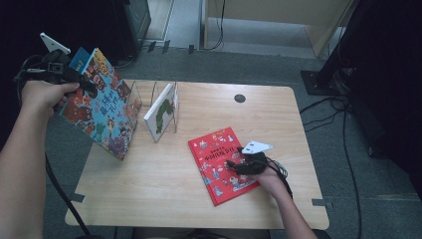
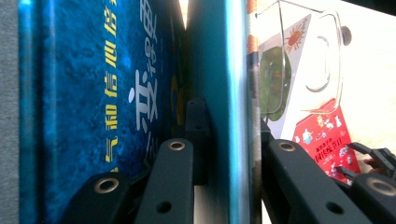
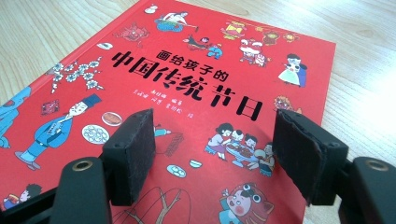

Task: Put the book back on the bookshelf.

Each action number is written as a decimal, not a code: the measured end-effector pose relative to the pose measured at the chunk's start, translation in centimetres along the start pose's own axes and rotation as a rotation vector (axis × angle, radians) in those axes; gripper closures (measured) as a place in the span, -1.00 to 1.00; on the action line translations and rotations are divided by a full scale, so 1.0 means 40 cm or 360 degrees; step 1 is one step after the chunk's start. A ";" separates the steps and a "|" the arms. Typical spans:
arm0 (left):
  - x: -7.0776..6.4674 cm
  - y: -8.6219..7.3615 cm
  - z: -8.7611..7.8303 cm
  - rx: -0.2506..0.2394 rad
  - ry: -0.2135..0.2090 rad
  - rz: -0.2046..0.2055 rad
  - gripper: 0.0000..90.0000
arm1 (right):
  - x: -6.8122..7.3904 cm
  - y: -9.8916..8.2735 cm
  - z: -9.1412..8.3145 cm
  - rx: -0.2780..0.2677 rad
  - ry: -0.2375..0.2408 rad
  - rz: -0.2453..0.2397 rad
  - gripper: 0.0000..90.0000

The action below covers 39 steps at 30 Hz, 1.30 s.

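Up at the table's left edge, the left gripper (image 1: 82, 82) holds two picture books together: a colourful monster-cover book (image 1: 102, 107) and a blue book (image 1: 79, 59) behind it. Left gripper view: jaws pinch a teal cover (image 2: 224, 107) near its edge, one pad inside, one outside; the dark blue cover (image 2: 93, 102) lies alongside. The books hang tilted, long axis running from upper left down toward the table, lower corner near the wood just beside the clear wire rack (image 1: 139, 99). A white book (image 1: 161, 112) leans in that rack.

Right gripper (image 1: 234, 164) sits over the red book (image 1: 221, 162), which lies flat, long axis slanted toward the near right corner. Right gripper view: pads wide apart, nothing between them, hovering above the red cover (image 3: 196, 84).
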<state>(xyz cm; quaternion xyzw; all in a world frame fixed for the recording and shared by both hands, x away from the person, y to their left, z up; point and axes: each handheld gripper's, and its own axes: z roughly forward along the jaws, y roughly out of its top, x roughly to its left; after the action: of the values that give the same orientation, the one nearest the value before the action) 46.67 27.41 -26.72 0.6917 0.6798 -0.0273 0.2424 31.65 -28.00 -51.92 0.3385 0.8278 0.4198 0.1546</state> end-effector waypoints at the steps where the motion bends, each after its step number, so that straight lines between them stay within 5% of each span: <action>1: 0.000 0.000 0.002 0.0005 0.0005 0.0005 0.75 | 0.000 0.000 0.000 0.0000 0.0000 0.0000 -0.33; 6: -0.005 -0.001 0.003 0.0001 0.0028 0.0039 0.73 | 0.000 0.000 0.000 0.0000 0.0000 0.0000 -0.33; 10: -0.004 0.000 -0.008 -0.0054 -0.0038 0.0028 0.68 | 0.000 -0.001 0.000 -0.0002 0.0000 -0.0001 -0.33; 14: -0.019 0.005 -0.012 -0.0024 0.0033 0.0083 0.53 | 0.000 -0.001 0.000 -0.0003 0.0001 -0.0001 -0.33; 23: -0.027 0.008 -0.067 -0.0117 0.0104 0.0131 0.19 | -0.001 -0.001 -0.002 -0.0003 -0.0003 0.0002 -0.33; 27: -0.013 0.001 -0.104 -0.0202 0.0007 0.0114 0.21 | 0.000 -0.002 -0.002 -0.0004 -0.0005 0.0004 -0.33; 30: -0.014 -0.007 -0.116 -0.0194 0.0003 0.0147 0.20 | -0.001 -0.002 -0.002 -0.0005 -0.0004 0.0003 -0.33; 39: -0.071 -0.045 -0.102 -0.0253 -0.0053 0.0278 0.13 | -0.002 -0.002 -0.005 0.0001 0.0003 0.0024 -0.33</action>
<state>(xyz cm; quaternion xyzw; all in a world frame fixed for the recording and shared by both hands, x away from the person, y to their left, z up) 43.55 26.22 -22.62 0.7264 0.6128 0.0365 0.3091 31.56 -28.18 -51.87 0.3443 0.8255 0.4210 0.1507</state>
